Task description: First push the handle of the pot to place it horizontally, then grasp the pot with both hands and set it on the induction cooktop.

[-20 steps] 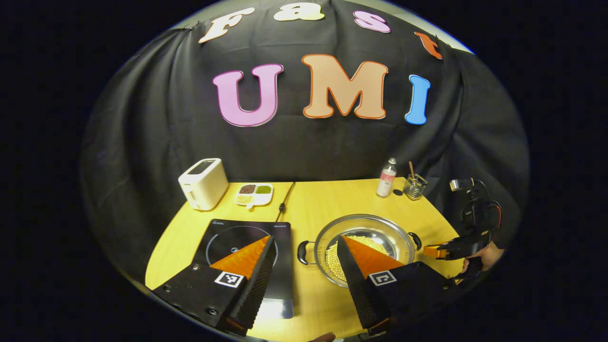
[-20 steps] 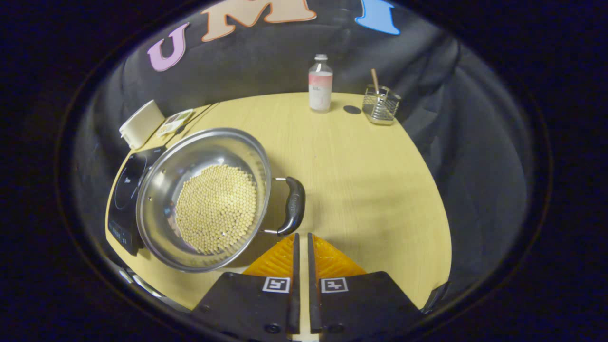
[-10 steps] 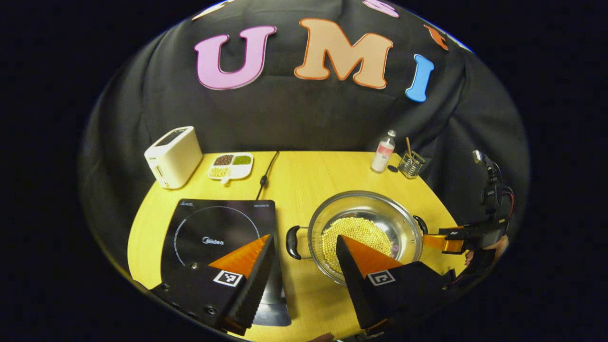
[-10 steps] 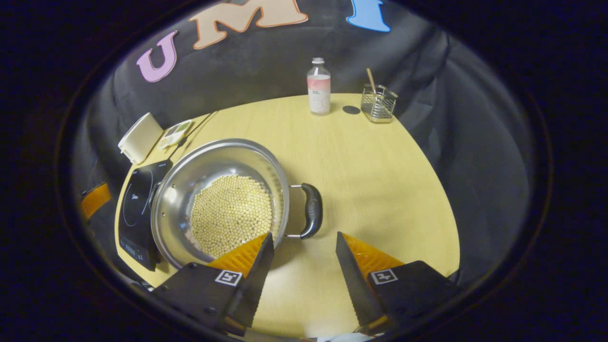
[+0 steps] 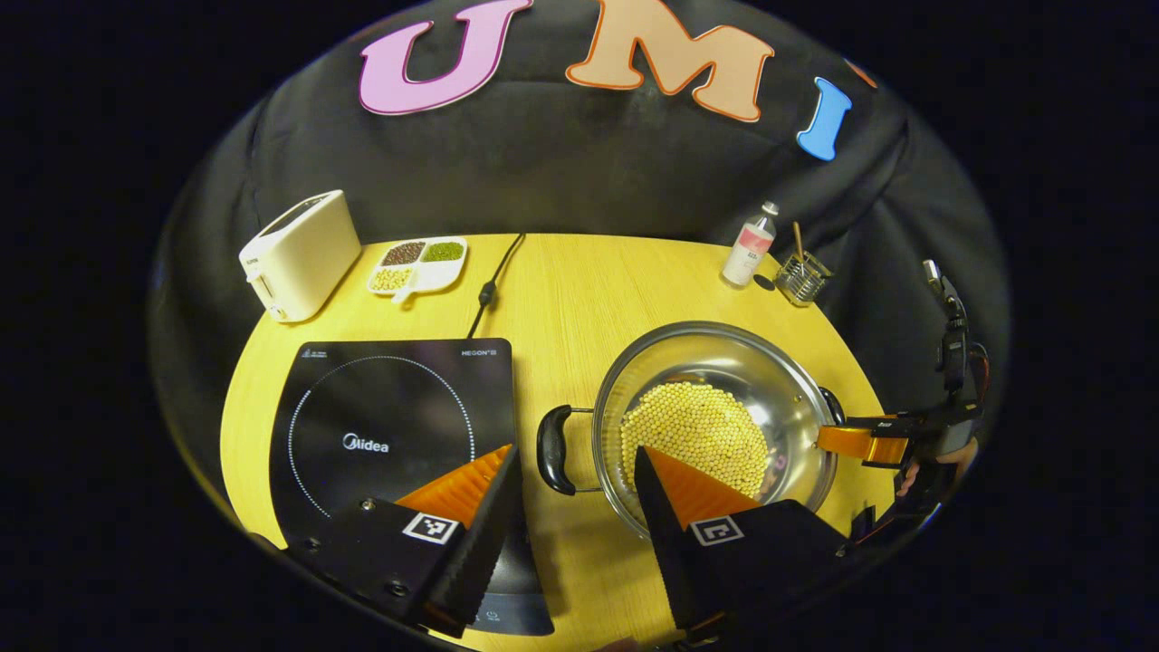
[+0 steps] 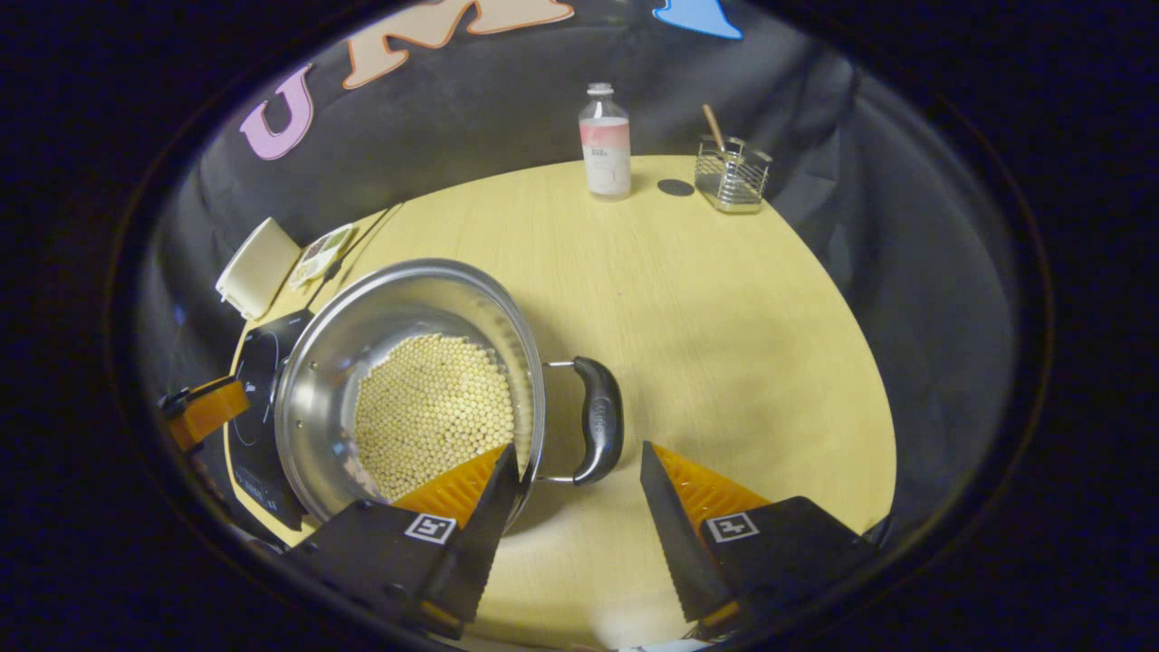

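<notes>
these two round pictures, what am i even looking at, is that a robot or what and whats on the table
No robot arm here: a person holds a two-finger gripper in each hand, and a fisheye camera rides on each one, looking along its fingers.

The left gripper view shows the left gripper, open, facing the pot's left handle. The right gripper view shows the right gripper, also open, with the pot's right handle just ahead. Neither holds anything yet.

On the yellow table stand a steel pot holding pale beans, a black induction cooktop beside it, a white toaster, a divided dish, a bottle and a wire holder.
</notes>
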